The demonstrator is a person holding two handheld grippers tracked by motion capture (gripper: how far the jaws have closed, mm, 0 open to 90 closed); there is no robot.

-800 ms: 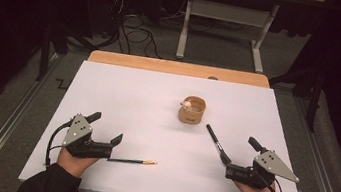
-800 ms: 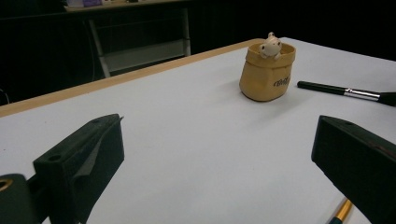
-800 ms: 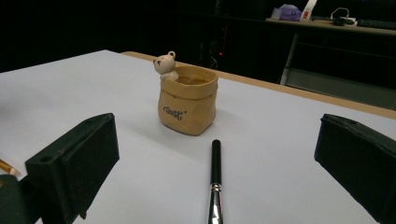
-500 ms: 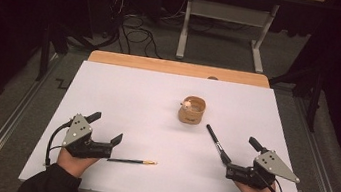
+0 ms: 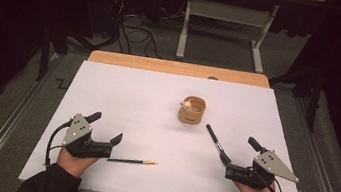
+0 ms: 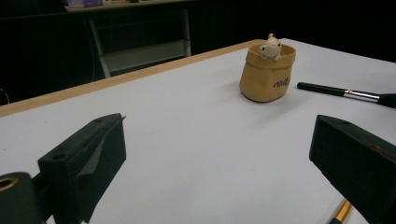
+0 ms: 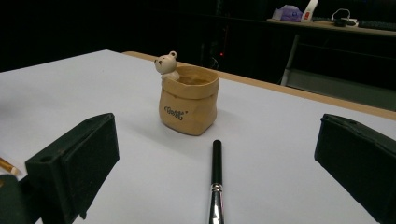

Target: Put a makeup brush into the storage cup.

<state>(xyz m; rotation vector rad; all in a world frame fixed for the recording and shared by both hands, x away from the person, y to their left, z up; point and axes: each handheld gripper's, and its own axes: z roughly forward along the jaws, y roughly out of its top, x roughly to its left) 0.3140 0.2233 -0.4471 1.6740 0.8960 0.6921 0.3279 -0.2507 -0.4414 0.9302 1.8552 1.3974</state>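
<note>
- The black brush [image 5: 214, 139] lies flat on the white tabletop [image 5: 127, 100], its bristle end just by your right tool [image 5: 237, 155] and its handle pointing away toward the pot.
- Your right tool rests low at the near right of the tabletop with its jaws spread wide and nothing between them; in the right gripper view the brush [image 7: 215, 182] runs up the middle of the gap, touching neither jaw.
- Your left tool [image 5: 105, 128] sits at the near left, jaws likewise released and empty.
- The thin pencil [image 5: 132, 161] with a gold tip lies just beside your left tool's near jaw, pointing to the right.
- The small tan pot [image 5: 191, 110] with a little bear figure at its rim stands upright past the brush, near the middle of the tabletop.
- The pot [image 7: 188, 105] stands apart from the brush's handle end.
</note>
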